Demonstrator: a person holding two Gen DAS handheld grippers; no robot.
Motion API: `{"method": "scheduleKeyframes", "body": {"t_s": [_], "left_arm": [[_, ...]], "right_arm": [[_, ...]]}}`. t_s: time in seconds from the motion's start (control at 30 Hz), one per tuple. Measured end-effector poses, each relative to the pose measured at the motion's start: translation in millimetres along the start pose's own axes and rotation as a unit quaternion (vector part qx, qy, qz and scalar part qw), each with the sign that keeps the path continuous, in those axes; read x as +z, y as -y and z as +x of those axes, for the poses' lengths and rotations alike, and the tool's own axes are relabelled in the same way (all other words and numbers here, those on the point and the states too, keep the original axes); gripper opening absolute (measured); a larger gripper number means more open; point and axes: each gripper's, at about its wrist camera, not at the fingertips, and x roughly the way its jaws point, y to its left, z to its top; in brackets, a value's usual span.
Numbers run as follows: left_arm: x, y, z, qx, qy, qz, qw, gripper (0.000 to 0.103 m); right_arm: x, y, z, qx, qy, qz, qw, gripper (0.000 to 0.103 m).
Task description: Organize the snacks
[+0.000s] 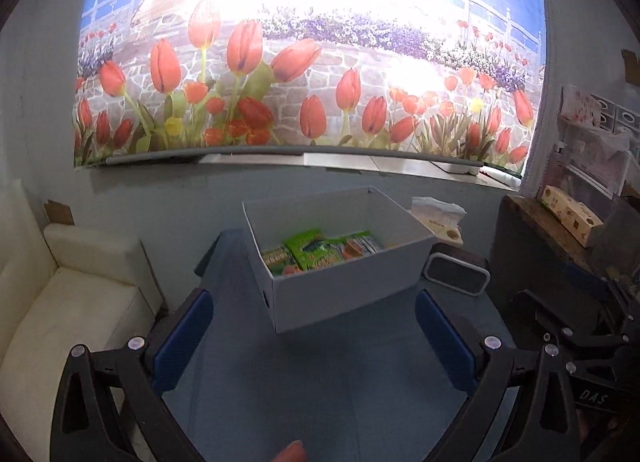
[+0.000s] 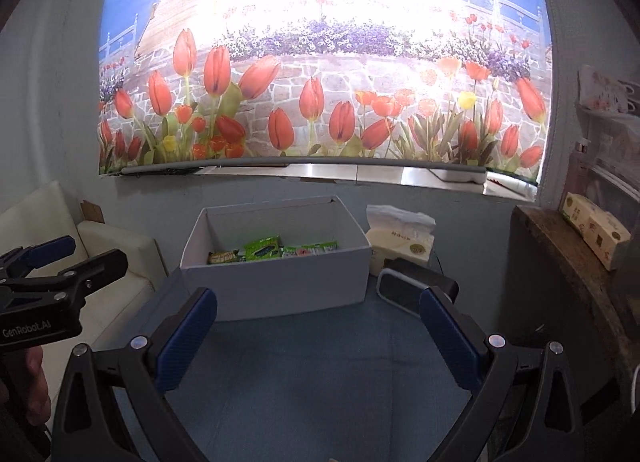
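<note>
A home living room: white sofa (image 1: pixel 76 294), tulip-print blind (image 1: pixel 304 62) over the window, tissue pack (image 2: pixel 400 240) at the table's (image 2: pixel 320 362) far edge.

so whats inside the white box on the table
The white box holds several snack packets, mostly green with some orange, lying flat on its floor. The near wall hides the front part of the floor, so anything lying there cannot be seen.

Both wrist cameras facing tulip mural (image 1: pixel 312 74), looking slightly down over desk (image 1: pixel 320 374); sharing white snack box (image 1: pixel 344 294) nearby, left camera sitting closer.
</note>
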Motion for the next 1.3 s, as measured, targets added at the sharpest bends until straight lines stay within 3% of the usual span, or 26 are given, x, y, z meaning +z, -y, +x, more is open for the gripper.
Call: {"method": "scheduleKeyframes", "body": {"t_s": [0.13,0.23,0.43,0.8,1.3], "left_arm": [[-24,1,-29,0.005,-0.012,-0.011,0.9999,0.103],[-38,7,-53,0.004,-0.016,-0.004,0.9999,0.103],[-47,13,-79,-0.018,-0.025,-0.008,0.9995,0.103],[-53,15,-91,-0.012,-0.027,0.018,0.9994,0.103],[-53,14,-100,-0.027,-0.024,0.02,0.9991,0.103]], "right_arm": [[-29,4,-30,0.012,-0.027,0.017,0.999,0.103],[-43,-2,-58,0.018,-0.025,-0.004,1.0,0.103],[-44,-10,-94,0.021,-0.011,-0.025,0.999,0.103],[-44,2,-98,0.012,-0.021,0.018,1.0,0.103],[-43,-4,-113,0.011,-0.015,0.008,1.0,0.103]]}}
